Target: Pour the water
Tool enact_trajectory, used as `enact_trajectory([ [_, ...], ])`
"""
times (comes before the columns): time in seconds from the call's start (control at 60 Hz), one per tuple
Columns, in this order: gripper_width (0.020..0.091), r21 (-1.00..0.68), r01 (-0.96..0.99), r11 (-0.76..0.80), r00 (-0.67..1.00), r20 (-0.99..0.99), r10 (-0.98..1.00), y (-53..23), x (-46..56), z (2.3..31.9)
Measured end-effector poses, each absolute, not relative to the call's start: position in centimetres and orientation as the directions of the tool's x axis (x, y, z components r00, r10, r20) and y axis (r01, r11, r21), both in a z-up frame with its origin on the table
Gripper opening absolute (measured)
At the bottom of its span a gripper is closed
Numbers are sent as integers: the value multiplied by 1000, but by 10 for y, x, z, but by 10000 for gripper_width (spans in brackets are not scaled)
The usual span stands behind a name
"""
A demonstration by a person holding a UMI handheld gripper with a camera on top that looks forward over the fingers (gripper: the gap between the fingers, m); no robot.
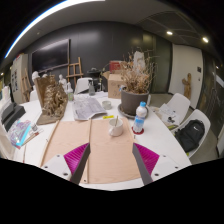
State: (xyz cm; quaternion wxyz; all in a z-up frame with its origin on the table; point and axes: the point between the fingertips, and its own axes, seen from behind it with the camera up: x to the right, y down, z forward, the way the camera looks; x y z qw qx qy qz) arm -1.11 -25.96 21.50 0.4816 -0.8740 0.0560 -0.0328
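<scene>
We hold the fingers (111,165) spread and empty, low over the brown board (100,142) on the bench (165,145). Beyond them stand a red-capped water bottle (139,118) and a small cup (116,126); contents unreadable. Risk we judge: clutter nearby, a skewed grip toppling the bottle.

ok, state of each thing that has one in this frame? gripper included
gripper: open, empty, above the brown mat
water bottle: upright, blue cap on, just beyond the mat's far corner
cup: upright on the table beside the bottle, contents unclear
brown mat: flat on the white table
</scene>
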Motion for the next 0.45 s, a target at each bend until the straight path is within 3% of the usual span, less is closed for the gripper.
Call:
enact_trajectory([
  [0.45,857,-826,-15,-564,995,40,-86,-316,-54,202],
])
